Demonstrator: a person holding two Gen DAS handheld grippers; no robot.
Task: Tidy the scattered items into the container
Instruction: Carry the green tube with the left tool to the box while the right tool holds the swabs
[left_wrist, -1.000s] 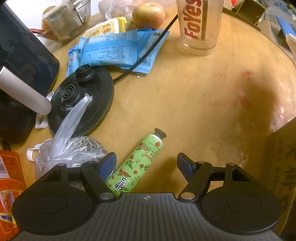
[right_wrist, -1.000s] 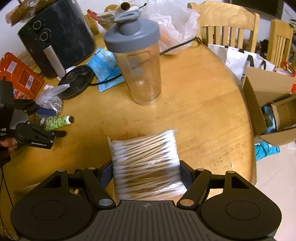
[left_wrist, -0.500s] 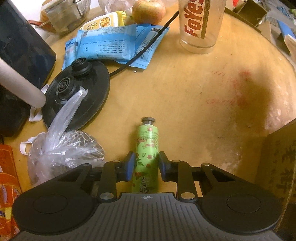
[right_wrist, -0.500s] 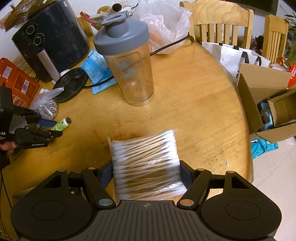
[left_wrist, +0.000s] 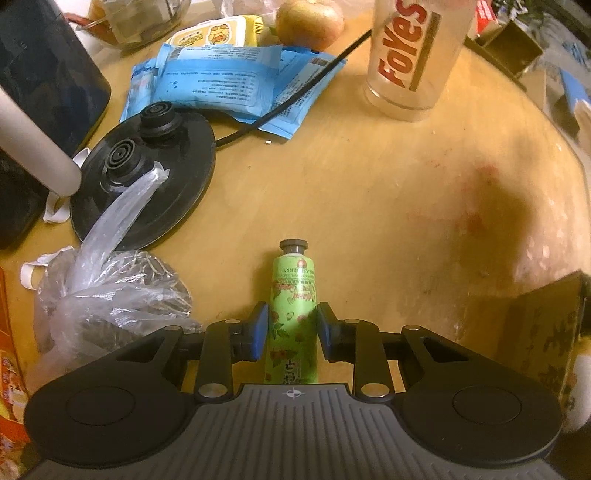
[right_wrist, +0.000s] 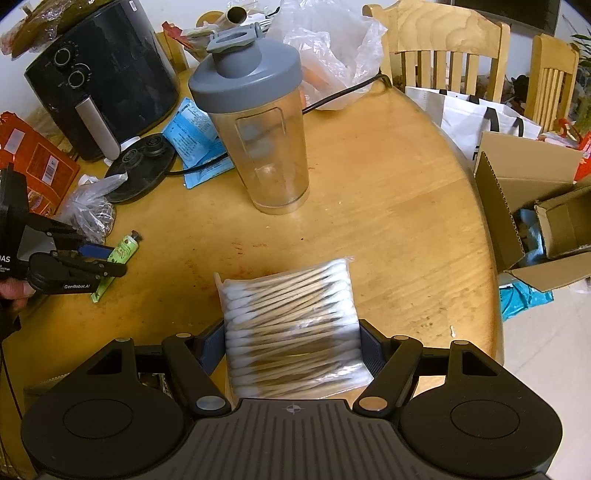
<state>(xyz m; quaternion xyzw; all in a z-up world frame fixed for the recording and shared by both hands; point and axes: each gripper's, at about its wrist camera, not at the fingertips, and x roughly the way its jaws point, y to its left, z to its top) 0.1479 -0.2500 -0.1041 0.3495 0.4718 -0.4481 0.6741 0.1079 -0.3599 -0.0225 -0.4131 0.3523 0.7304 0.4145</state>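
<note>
A green hand cream tube (left_wrist: 293, 280) lies on the round wooden table (left_wrist: 369, 192), its cap pointing away from me. My left gripper (left_wrist: 291, 328) is shut on the tube's lower half, with a blue pad on each side. The right wrist view shows the same left gripper (right_wrist: 107, 262) and the tube (right_wrist: 125, 249) at the table's left edge. My right gripper (right_wrist: 291, 343) is shut on a clear pack of cotton swabs (right_wrist: 288, 295), held above the near table edge. A brown cardboard box (left_wrist: 543, 332) stands just right of the left gripper.
A clear shaker bottle (right_wrist: 258, 140) stands mid-table. At the left are a black air fryer (right_wrist: 107, 74), a black kettle base (left_wrist: 147, 177) with its cord, blue packets (left_wrist: 221, 81), a knotted plastic bag (left_wrist: 110, 291) and an orange packet (right_wrist: 33, 158). Open cardboard boxes (right_wrist: 524, 199) sit beyond the right edge.
My left gripper has shut on the green tube, which turned from slanted to straight between the fingers. The right gripper keeps its hold on the swab pack.
</note>
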